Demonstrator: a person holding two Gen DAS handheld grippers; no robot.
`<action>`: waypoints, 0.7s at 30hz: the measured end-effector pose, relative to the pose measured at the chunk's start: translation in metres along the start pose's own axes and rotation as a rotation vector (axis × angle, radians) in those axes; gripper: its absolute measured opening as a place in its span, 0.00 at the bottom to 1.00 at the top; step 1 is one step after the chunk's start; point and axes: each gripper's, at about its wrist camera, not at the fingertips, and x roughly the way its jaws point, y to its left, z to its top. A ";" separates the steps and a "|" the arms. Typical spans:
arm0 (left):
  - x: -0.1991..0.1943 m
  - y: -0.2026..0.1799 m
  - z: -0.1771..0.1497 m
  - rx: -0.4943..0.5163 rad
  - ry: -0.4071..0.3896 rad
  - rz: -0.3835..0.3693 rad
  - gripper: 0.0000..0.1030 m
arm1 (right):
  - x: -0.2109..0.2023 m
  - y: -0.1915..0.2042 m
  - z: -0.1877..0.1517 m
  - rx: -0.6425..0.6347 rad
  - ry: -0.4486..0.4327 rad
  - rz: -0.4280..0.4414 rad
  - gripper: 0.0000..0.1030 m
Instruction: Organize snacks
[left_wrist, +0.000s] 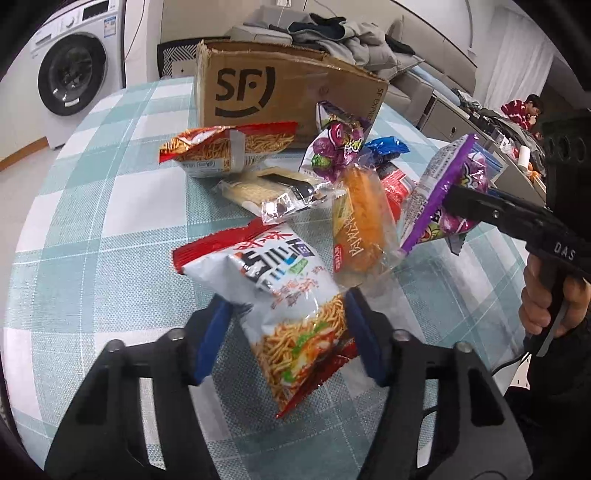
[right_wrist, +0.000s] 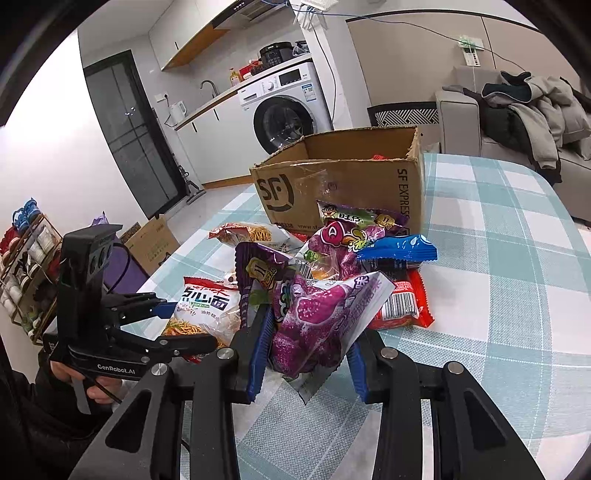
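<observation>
My left gripper (left_wrist: 286, 314) is shut on a white-and-red crispy noodle snack bag (left_wrist: 273, 295) and holds it above the table; the bag also shows in the right wrist view (right_wrist: 201, 310). My right gripper (right_wrist: 308, 350) is shut on a purple grape snack bag (right_wrist: 314, 317), also lifted; it shows at the right of the left wrist view (left_wrist: 443, 195). The open SF cardboard box (right_wrist: 343, 184) stands behind the pile, also in the left wrist view (left_wrist: 280, 88).
On the checked tablecloth (left_wrist: 110, 221) lie a second noodle bag (left_wrist: 229, 147), a clear cracker pack (left_wrist: 266, 188), an orange bread pack (left_wrist: 364, 218), another purple bag (right_wrist: 343, 240), a blue pack (right_wrist: 399, 251) and a red pack (right_wrist: 402, 306). A washing machine (right_wrist: 284, 107) and sofa (right_wrist: 517, 118) stand beyond.
</observation>
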 end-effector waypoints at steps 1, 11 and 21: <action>-0.001 0.000 -0.001 0.006 -0.006 0.003 0.52 | -0.001 0.000 0.001 -0.001 -0.002 0.000 0.36; -0.032 0.000 -0.017 0.036 -0.093 0.055 0.50 | -0.010 0.005 0.001 -0.013 -0.026 -0.008 0.36; -0.072 -0.006 -0.010 0.058 -0.240 0.113 0.50 | -0.022 0.012 0.011 -0.025 -0.068 -0.039 0.36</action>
